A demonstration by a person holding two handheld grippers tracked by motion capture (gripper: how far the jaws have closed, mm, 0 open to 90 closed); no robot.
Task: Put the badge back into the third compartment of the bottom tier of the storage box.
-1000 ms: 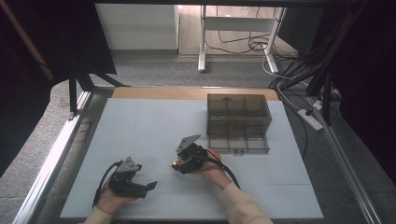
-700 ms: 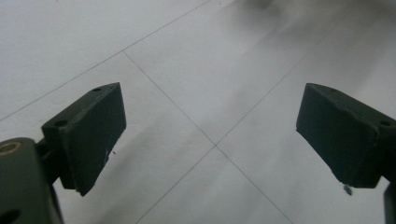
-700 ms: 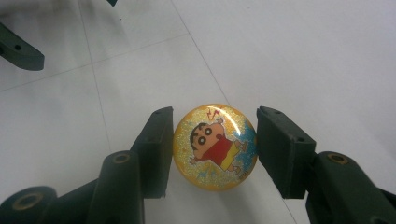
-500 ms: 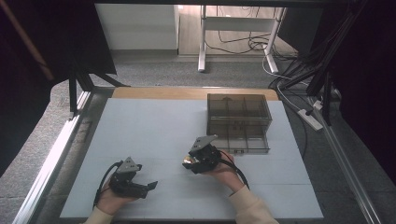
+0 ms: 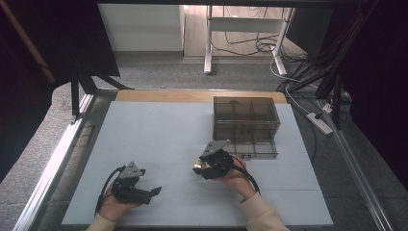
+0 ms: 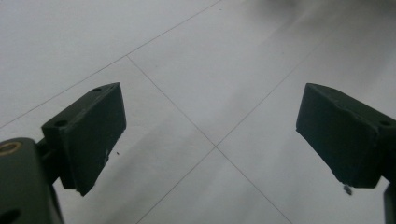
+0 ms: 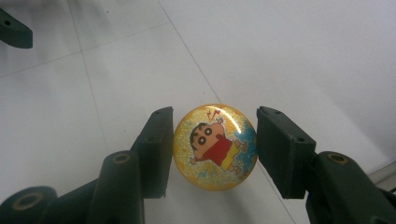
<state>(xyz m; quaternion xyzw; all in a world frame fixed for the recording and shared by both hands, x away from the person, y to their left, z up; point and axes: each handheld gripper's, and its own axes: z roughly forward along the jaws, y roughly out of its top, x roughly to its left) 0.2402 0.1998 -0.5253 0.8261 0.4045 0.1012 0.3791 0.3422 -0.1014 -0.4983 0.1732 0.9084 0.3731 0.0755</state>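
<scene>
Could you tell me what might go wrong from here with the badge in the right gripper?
The round badge is pinched only at its curved edges by the right gripper, so it could slip or twist out. The box sits close beside that gripper, so a careless swing might knock it.

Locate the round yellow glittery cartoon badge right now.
The round yellow glittery cartoon badge sits clamped between the right gripper jaws, above the white table, just in front of the smoky transparent compartment box.
</scene>
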